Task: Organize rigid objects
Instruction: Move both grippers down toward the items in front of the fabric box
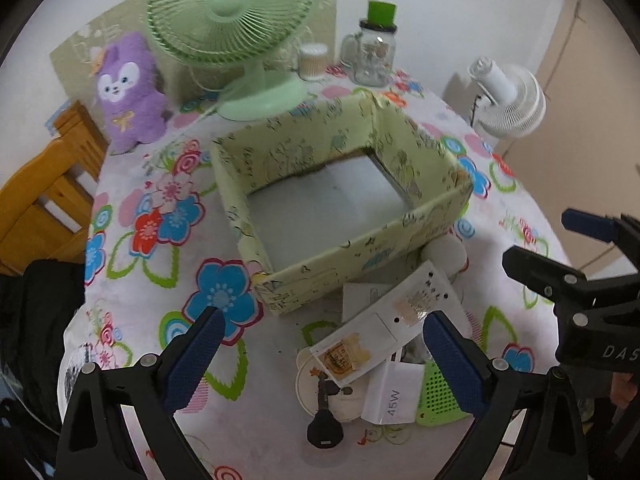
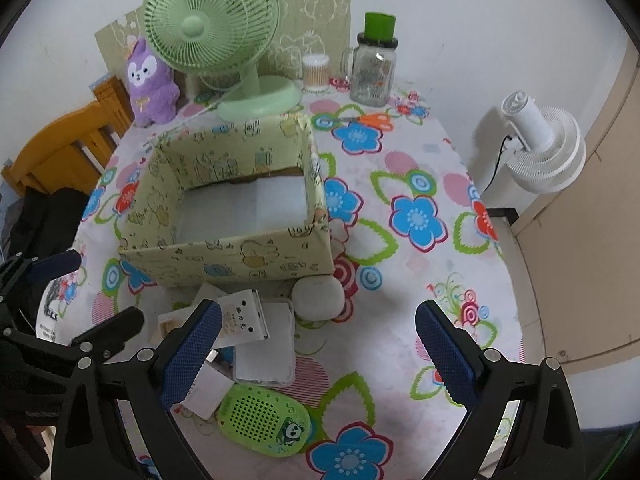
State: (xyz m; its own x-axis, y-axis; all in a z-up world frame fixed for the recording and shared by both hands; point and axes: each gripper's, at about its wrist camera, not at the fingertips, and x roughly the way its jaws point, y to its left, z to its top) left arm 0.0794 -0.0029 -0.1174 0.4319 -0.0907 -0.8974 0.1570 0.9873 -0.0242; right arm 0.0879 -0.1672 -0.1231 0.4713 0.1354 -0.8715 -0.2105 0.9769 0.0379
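Both hand-held grippers hover over the table (image 2: pixel 420 152) w/ jaws spread wide, nothing held: left hand-held gripper (image 1: pixel 320 340) sits above the clutter pile, right hand-held gripper (image 2: pixel 318 338) is a bit to the right of it. The box (image 2: pixel 224 256), open-topped and apparently empty inside, stands in the middle of the table, and the rigid items lie heaped just in front of its near wall, none in yet. In the pile: a long white panel (image 1: pixel 384 324) lying tilted across other stuff, a white packet marked 45W (image 1: pixel 394 394) under it, a green perforated gadget (image 2: pixel 264 420), a white tray-like case (image 2: pixel 266 350), a pale rounded pebble-shaped case (image 2: pixel 318 296) touching the box's corner, a black plug (image 1: pixel 324 430) resting on a round disc (image 1: pixel 340 396). Risks, as I judge it: items overlap, so pulling one prob. drags or flips its neighbours; the panel is flat and wide, so a pinch on its edge could slip or lever it off. The box looks light, so a bump on the near wall could shove it toward the green fan (image 2: pixel 212 36) and glass jar (image 2: pixel 372 68) behind. Both tools are close together, so a clash over the pile is possible.
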